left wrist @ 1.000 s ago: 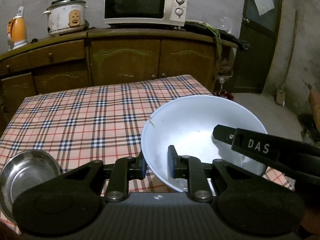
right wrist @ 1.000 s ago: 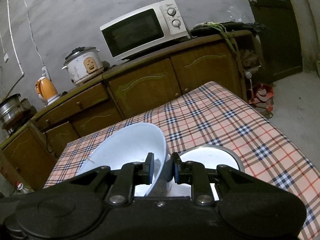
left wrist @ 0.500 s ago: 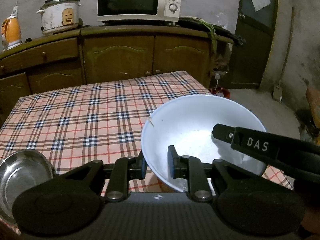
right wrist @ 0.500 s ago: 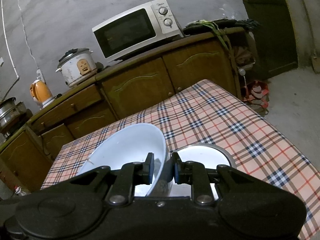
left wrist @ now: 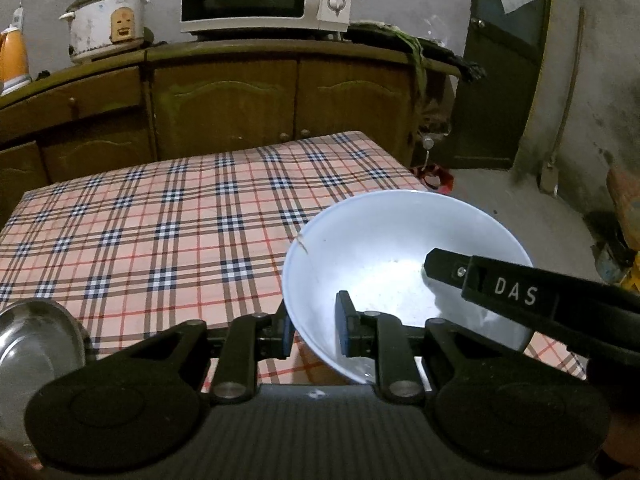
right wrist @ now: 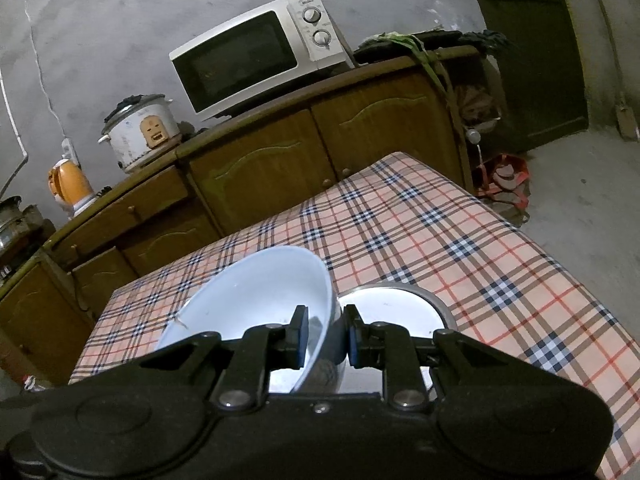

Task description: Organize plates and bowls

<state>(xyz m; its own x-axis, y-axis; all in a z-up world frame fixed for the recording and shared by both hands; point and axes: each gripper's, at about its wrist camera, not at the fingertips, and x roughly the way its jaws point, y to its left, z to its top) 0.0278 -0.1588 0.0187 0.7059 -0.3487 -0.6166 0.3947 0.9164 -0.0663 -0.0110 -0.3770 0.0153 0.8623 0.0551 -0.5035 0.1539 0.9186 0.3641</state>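
**Bowl gripped on two sides above the plaid tabletop**

Bowl (left wrist: 400, 264), white and tilted, sits right of centre in the left wrist view, its near-left rim pinched by the left tongs (left wrist: 314, 330), one finger inside and one outside. The right tongs (right wrist: 324, 334) clamp the opposite rim the same way. Two grips probably steady a wide, shallow-walled vessel against swinging as it is carried.

Only the right wrist view shows a steel plate (right wrist: 404, 304) directly behind the bowl, low in the frame, likely the stacking spot. Only the left wrist view shows a second steel dish (left wrist: 36, 340) at lower left, plus the right tool's labelled arm crossing the bowl. The checked tabletop (left wrist: 160, 216) fills mid-frame.
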